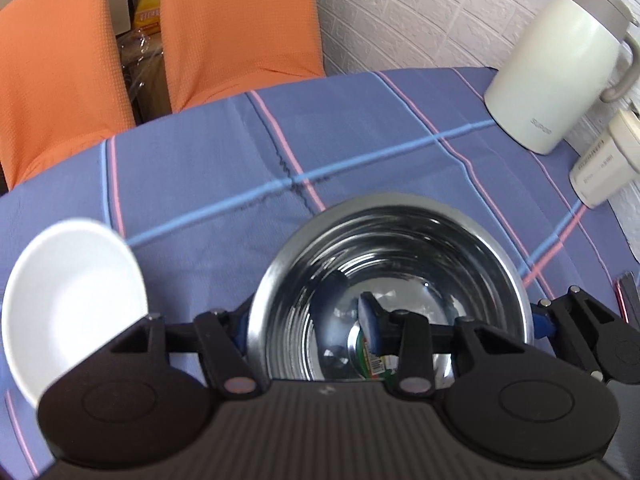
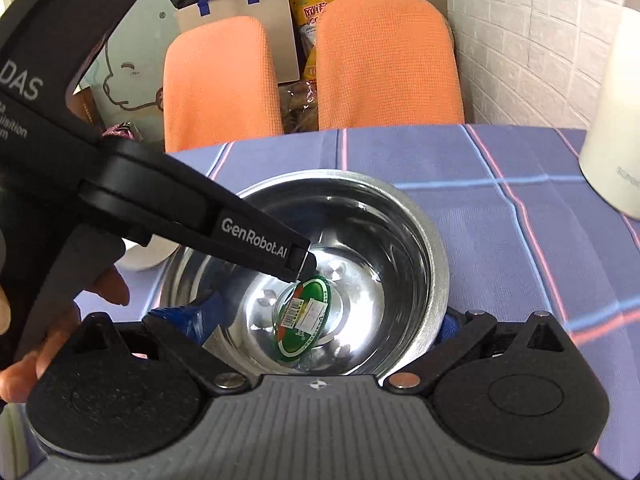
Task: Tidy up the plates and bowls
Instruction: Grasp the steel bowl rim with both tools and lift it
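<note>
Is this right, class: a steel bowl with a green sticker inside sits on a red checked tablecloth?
Not quite. The tablecloth is blue with pink and light-blue lines, not red, as both wrist views show. The steel bowl does have a green sticker inside.

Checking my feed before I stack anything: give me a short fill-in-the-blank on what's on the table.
1. The round stainless-steel bowl has a ___ sticker inside its base.
2. The two fabric-covered chairs behind the blue-checked table are ___.
3. In the left wrist view, the shallow white dish lies to that bowl's ___.
Missing: green; orange; left.
</note>
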Action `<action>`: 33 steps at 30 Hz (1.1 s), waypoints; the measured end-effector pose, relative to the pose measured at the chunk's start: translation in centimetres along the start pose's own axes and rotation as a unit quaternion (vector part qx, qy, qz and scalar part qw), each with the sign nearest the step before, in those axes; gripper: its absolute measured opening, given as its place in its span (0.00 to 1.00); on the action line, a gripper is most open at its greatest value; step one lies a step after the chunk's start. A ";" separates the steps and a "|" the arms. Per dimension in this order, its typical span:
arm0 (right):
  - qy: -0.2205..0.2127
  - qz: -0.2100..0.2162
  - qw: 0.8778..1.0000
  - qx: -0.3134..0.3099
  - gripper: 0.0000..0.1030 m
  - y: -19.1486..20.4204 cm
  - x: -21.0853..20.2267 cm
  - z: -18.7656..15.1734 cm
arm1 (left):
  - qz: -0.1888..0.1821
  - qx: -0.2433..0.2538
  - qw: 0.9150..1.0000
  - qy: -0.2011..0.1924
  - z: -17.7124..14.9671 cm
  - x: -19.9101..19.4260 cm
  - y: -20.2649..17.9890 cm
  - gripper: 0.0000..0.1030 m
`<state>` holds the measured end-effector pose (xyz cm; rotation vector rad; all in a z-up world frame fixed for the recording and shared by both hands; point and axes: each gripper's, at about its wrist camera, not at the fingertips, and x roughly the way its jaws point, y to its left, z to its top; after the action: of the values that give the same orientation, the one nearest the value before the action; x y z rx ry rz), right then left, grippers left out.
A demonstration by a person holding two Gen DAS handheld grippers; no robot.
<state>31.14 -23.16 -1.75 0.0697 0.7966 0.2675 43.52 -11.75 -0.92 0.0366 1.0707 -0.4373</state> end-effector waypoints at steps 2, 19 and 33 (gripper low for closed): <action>0.001 0.009 1.000 0.008 0.88 0.7 -1.4 -1.2 | -0.004 0.002 1.000 -0.001 -1.8 -1.2 -0.3 0.37; -0.004 0.032 0.999 0.031 0.88 7.0 -9.2 -12.4 | 0.001 0.043 0.999 -0.025 -18.7 -9.1 -3.3 0.40; 0.015 0.042 0.999 0.029 0.88 7.0 -8.9 -14.0 | -0.010 0.020 0.999 -0.022 -19.7 -8.1 -2.6 0.48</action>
<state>13.72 -19.25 -4.23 0.1552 0.8328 0.3256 22.75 -6.79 -3.13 0.0515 1.0188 -0.4755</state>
